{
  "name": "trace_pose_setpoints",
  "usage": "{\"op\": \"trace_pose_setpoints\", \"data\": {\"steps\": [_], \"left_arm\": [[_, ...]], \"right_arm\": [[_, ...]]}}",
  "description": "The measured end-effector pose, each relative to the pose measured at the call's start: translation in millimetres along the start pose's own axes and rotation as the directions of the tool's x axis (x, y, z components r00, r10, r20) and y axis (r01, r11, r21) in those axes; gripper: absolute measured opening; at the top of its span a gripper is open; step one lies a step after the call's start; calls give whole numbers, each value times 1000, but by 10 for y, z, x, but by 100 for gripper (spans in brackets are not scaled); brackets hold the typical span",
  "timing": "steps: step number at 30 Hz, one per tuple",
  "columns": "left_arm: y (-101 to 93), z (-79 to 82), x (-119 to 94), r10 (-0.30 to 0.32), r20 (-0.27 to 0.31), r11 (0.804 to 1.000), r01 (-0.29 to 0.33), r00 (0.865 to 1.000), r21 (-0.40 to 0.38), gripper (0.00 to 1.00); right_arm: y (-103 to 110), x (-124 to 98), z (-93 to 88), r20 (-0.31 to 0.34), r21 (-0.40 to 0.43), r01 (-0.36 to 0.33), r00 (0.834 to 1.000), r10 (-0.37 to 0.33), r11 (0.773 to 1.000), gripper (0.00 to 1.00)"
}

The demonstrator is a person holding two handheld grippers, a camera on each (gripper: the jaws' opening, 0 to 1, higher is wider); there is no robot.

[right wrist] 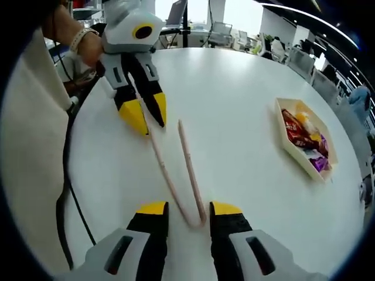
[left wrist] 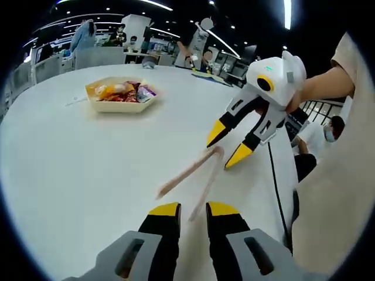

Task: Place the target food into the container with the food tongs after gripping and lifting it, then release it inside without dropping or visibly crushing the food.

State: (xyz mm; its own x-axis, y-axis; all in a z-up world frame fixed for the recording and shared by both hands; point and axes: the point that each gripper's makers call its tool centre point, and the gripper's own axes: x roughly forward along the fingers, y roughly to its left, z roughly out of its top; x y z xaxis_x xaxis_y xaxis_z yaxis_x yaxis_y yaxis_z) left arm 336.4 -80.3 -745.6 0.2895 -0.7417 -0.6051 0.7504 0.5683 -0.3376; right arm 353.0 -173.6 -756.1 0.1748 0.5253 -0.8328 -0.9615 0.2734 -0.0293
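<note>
Over the white counter our left tongs and right tongs are gaping empty; we're centring squarely on the pink food tongs before squeezing

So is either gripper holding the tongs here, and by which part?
Nothing is held. The tongs lie flat on the table, with the right gripper open around their joined end and the left gripper open at their tips.
</note>
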Motion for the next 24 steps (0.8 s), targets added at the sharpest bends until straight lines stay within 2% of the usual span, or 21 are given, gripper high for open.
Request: {"op": "trace_pose_setpoints", "data": {"steps": [2,6,11,14,16,18,19,20,21,22,23,24], "left_arm": [[-12,6,-27,5,7,1000,-5,1000,-2,18],[1,42,-101,30,39,999,-30,999,-13,28],[61,113,-286,91,112,995,-85,990,-58,40],[86,225,-432,135,199,988,-116,971,-102,47],[88,309,-575,171,262,980,-137,950,-144,51],[95,355,-668,195,299,975,-151,934,-163,57],[91,407,-746,213,336,972,-166,918,-164,59],[86,435,-797,221,354,971,-172,909,-165,61],[73,462,-852,230,371,970,-179,900,-167,63],[58,483,-897,233,384,969,-181,893,-168,66],[40,513,-969,243,400,968,-191,884,-164,69],[36,549,-1042,256,419,965,-204,871,-165,71]], "right_arm": [[-2,-25,11,6,11,7,1000,-7,1000,28],[-16,-93,60,37,57,28,999,-30,998,31],[-36,-217,191,126,169,54,989,-76,984,33],[-75,-333,332,213,263,67,969,-125,963,36],[-126,-464,448,286,320,83,941,-180,944,41],[-144,-555,503,317,352,90,925,-209,932,42],[-163,-627,542,341,379,93,911,-232,921,43],[-190,-697,576,360,400,101,897,-258,911,45],[-200,-725,587,367,408,105,891,-268,907,47],[-224,-804,619,384,427,114,875,-294,897,48],[-235,-861,644,399,439,116,863,-309,891,50],[-254,-950,680,419,456,122,844,-334,882,51]]}}
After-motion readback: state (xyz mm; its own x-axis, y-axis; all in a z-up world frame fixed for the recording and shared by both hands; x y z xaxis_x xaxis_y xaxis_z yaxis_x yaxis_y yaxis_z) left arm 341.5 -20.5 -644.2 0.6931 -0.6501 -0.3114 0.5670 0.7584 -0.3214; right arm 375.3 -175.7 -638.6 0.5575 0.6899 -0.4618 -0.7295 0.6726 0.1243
